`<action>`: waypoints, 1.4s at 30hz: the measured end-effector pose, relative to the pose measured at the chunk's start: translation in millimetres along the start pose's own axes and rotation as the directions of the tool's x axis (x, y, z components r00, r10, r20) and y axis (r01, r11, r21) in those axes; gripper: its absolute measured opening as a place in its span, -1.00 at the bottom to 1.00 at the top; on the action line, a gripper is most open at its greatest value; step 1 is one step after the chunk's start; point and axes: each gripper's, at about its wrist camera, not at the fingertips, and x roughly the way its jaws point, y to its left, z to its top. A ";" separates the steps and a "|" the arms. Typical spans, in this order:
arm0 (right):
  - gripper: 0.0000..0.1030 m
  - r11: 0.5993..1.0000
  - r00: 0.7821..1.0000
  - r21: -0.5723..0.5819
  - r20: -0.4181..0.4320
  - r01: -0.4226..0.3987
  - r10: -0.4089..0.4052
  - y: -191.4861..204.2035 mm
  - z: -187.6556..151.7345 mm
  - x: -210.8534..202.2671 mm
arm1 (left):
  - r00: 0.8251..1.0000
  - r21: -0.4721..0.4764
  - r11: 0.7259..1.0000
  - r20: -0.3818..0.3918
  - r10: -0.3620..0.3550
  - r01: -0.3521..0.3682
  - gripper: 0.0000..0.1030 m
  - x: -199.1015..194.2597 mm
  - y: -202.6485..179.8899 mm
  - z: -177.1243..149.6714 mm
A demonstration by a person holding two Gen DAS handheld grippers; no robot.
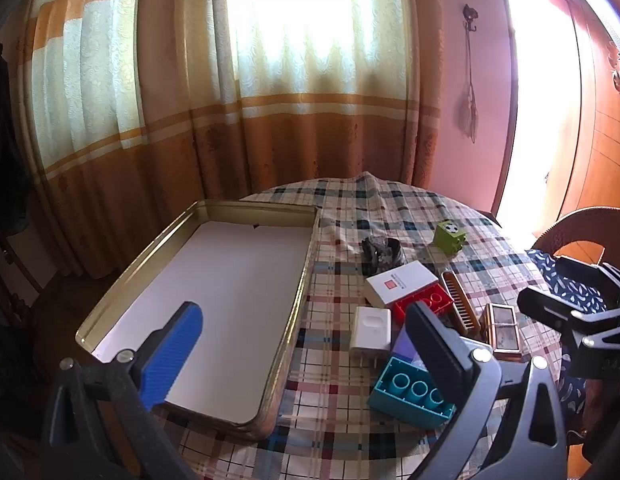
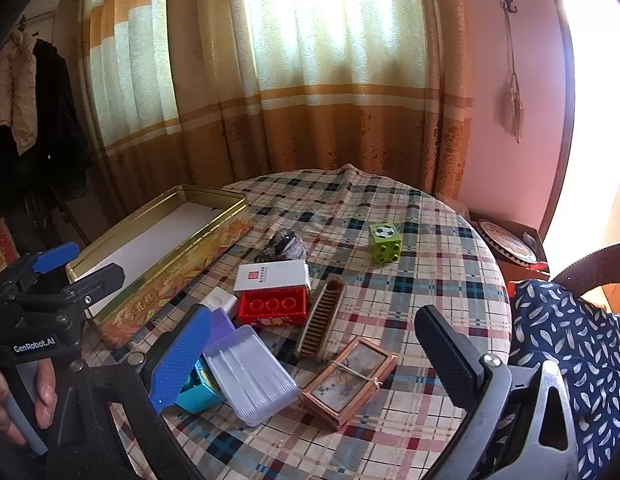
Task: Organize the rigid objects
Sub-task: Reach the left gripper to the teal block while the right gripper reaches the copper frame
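Left wrist view shows the left gripper [image 1: 306, 344] with jaws fully spread and nothing between them, poised above the near end of the tin [image 1: 306, 280], an open gold-rimmed tray lined in white and holding nothing. The tin sits at the left edge of the worktop [image 1: 389, 208], under a plaid cloth, lid off and mouth up, which makes it the likely receiving container. All loose items lie in a cluster to its right, close enough to transfer without a long reach. Nearest the tin are the white plug [image 1: 371, 330] and the teal brick [image 1: 409, 394], the brick on its side with its tubes facing the camera. Behind them a white box [image 1: 399, 282] leans on the red brick [image 1: 423, 302]; a comb [image 1: 461, 304] and a small frame [image 1: 503, 330] lie further right. A green cube [image 1: 449, 237] stands apart near the far edge, and a dark crumpled object [image 1: 379, 251] lies between it and the tin; what it is cannot be told. Right wrist view shows the right gripper [image 2: 310, 356], jaws likewise wide and empty, hovering over the clear case [image 2: 250, 372] and the frame, the items on its side of the cluster. Judged from this layout, no item has yet entered the tin, and each gripper is stationed to serve its own half of the pile.
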 end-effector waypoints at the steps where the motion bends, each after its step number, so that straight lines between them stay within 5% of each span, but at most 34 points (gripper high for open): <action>1: 0.99 1.000 1.000 0.002 -0.002 0.002 -0.002 -1.0 -0.5 0.2 | 1.000 0.000 1.000 0.000 -0.001 0.001 1.00 -0.2 -0.1 -0.1; 14: 0.99 0.999 0.999 0.016 -0.028 0.028 -0.027 -14.6 -9.0 3.4 | 0.999 0.020 1.000 -0.027 -0.021 0.021 1.00 2.4 -9.4 -4.0; 27: 0.99 0.996 0.994 0.050 -0.086 0.074 -0.070 -40.9 -32.4 16.4 | 0.979 0.094 0.978 -0.110 -0.173 0.184 1.00 11.7 -41.2 -23.9; 39: 0.98 0.995 0.987 -0.014 -0.128 0.101 -0.102 -30.0 -46.7 41.0 | 0.966 0.118 0.969 -0.168 -0.195 0.216 0.99 30.6 -53.7 -42.2; 42: 0.84 0.995 0.982 0.002 -0.156 0.104 -0.102 -32.4 -44.5 50.6 | 0.965 0.122 0.968 -0.169 -0.198 0.220 0.99 34.9 -55.7 -43.7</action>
